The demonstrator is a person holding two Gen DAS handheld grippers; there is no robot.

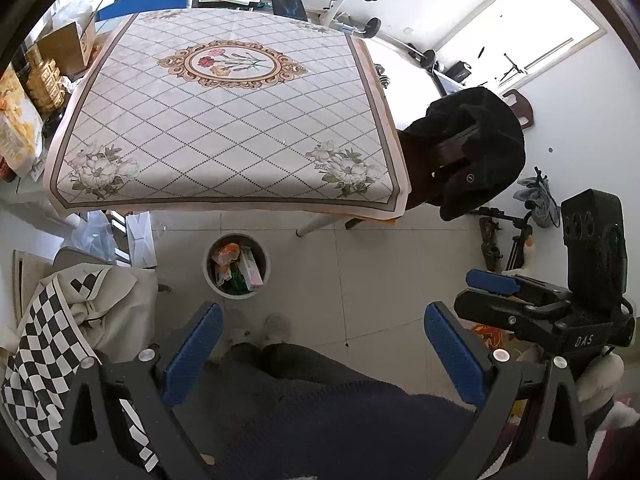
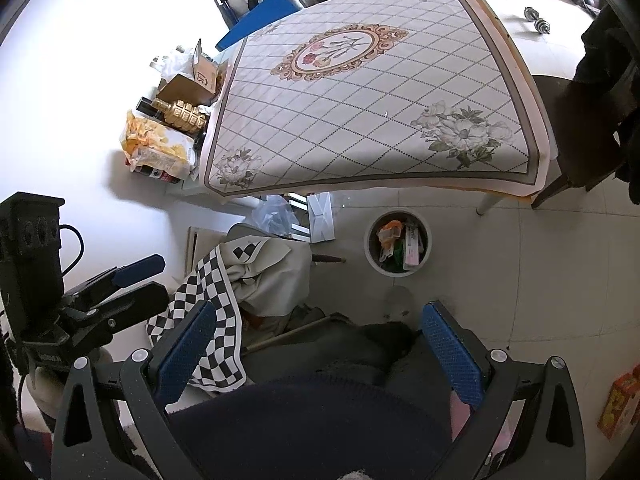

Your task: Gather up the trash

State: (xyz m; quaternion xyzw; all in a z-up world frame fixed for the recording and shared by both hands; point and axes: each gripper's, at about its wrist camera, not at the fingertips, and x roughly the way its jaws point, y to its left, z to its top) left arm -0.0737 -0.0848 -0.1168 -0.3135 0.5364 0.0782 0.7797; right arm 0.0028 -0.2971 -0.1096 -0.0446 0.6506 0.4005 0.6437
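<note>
Evidently at the closing step, both the left claw (image 1: 322, 354) and right claw (image 2: 318, 350) gape wide and empty near the filled bin (image 1: 236, 266), the surface (image 1: 224, 120) showing no trash to fetch next.

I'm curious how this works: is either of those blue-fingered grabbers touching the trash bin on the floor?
Apart. In the left wrist view, the left gripper is open with bare floor before the bin; the right gripper shows the same gap.

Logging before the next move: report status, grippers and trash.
Left gripper open, empty. Right gripper open, empty. Bin on floor by table, wrappers and cartons inside. Nothing blocking.
</note>
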